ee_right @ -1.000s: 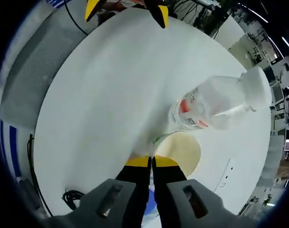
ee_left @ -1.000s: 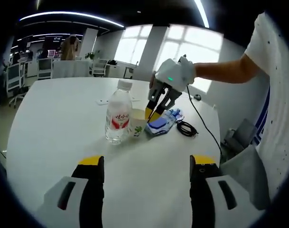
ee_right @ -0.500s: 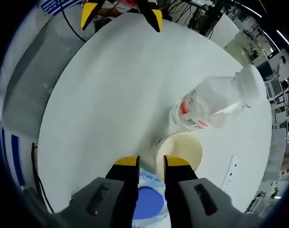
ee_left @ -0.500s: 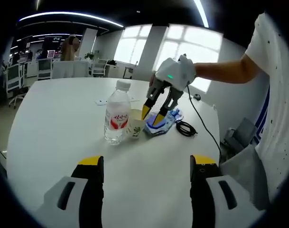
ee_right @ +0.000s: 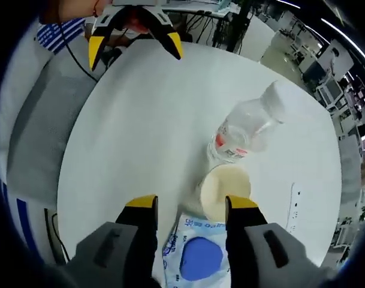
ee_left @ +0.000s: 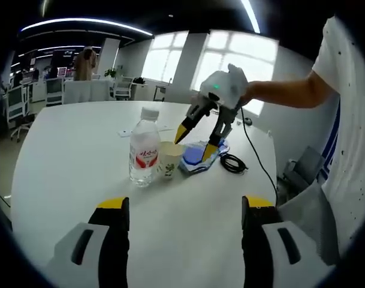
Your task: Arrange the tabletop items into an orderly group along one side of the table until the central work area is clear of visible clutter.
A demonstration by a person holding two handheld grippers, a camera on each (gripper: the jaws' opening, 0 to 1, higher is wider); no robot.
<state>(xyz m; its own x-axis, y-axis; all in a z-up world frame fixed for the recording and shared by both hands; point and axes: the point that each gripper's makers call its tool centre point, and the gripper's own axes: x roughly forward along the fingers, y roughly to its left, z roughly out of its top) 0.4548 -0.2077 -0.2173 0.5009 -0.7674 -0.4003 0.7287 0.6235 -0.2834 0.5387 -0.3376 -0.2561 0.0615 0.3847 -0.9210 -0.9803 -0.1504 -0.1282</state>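
A clear water bottle [ee_left: 144,155] with a red label stands on the round white table [ee_left: 74,150]. A paper cup [ee_left: 169,159] sits close beside it, and a blue and white packet [ee_left: 197,157] lies just past the cup. My right gripper [ee_left: 196,142] hangs open above the cup and packet, holding nothing. In the right gripper view its jaws [ee_right: 191,204] spread over the cup [ee_right: 225,187] and packet [ee_right: 197,255], with the bottle [ee_right: 248,129] beyond. My left gripper [ee_left: 185,204] is open and empty over the near table, and it appears across the table [ee_right: 134,45].
A coiled black cable [ee_left: 233,162] lies right of the packet, trailing to the table edge. A small white strip [ee_left: 125,132] lies behind the bottle. A person's arm [ee_left: 284,93] reaches in from the right. Desks and chairs stand beyond the table.
My right gripper went from shut at the cup's rim to wide open and rose a little above cup and packet. Bottle, cup and packet stay put.
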